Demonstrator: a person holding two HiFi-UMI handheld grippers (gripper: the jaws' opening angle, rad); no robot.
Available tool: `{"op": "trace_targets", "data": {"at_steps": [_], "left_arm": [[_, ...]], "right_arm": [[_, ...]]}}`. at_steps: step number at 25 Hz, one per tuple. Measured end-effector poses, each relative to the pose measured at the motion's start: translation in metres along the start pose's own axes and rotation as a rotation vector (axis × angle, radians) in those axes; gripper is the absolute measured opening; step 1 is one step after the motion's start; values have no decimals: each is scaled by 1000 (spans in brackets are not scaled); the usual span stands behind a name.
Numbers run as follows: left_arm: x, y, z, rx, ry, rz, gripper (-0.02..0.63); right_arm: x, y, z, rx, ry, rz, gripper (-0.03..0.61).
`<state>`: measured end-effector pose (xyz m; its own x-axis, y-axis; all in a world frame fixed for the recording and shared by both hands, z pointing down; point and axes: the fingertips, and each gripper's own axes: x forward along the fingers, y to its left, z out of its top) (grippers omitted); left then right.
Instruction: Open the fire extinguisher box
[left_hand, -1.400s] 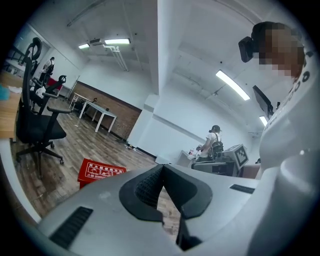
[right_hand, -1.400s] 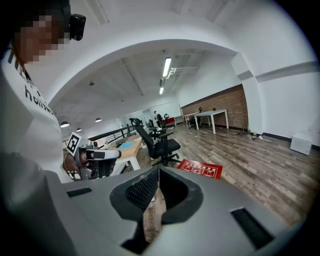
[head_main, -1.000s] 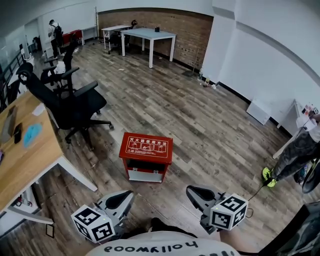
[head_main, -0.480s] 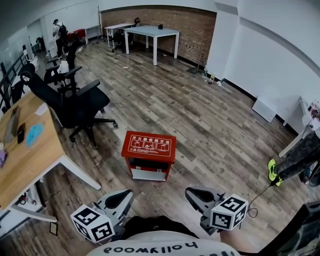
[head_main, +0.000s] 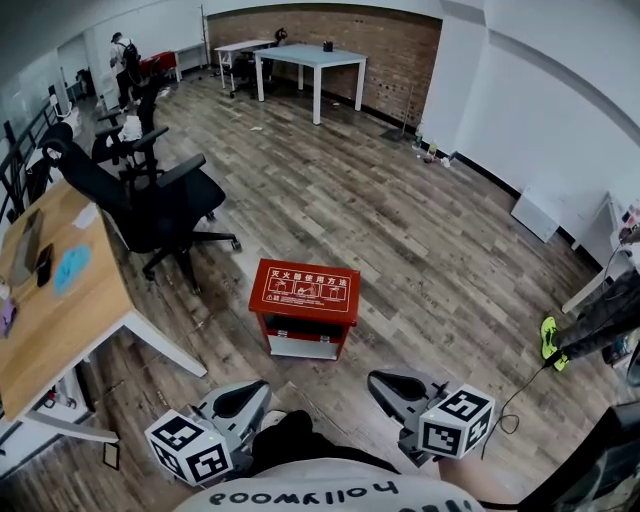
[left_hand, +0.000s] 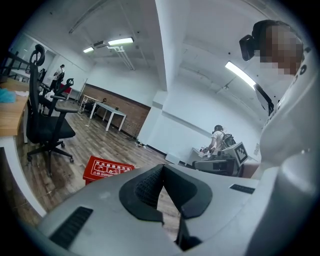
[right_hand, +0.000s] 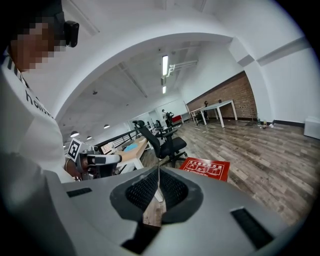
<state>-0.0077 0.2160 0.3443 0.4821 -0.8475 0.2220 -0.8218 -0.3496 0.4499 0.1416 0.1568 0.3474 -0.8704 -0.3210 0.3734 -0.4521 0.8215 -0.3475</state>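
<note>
The red fire extinguisher box stands on the wood floor with its lid down; white print covers the lid and a low shelf shows in the open front. It also appears in the left gripper view as the red box and in the right gripper view as the red box. My left gripper hangs shut and empty, near and to the left of the box. My right gripper is shut and empty too, near and to the right of it. Neither gripper touches the box.
A black office chair stands left of the box beside a wooden desk. White tables line the far brick wall. A person stands far back left. Another person's leg with a yellow shoe is at the right, with a cable on the floor.
The head view has shifted a little, so the box sits slightly further right and the room has slid with it. Both grippers stay shut in the same low place.
</note>
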Motion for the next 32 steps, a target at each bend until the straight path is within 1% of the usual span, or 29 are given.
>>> {"op": "trace_targets", "data": {"at_steps": [3,6,12,18,24,32], "left_arm": [[9,5,9,5,-9,-20,8],[18,11,16,12,-6,-39,6],[26,31,22,7,29,-57,6],[35,61,43,14,52,-67,6],[49,93,63,27,86,-102,6],[63,137,91,34,112,-149,6]], "right_arm": [[1,-4,6,6,-24,-22,11],[5,-12,12,12,-32,-62,11],[25,-27,12,50,5,-119,11],[48,-41,19,97,14,-167,11],[77,-56,33,147,-4,-215,11],[118,-60,55,157,-2,-262,11]]}}
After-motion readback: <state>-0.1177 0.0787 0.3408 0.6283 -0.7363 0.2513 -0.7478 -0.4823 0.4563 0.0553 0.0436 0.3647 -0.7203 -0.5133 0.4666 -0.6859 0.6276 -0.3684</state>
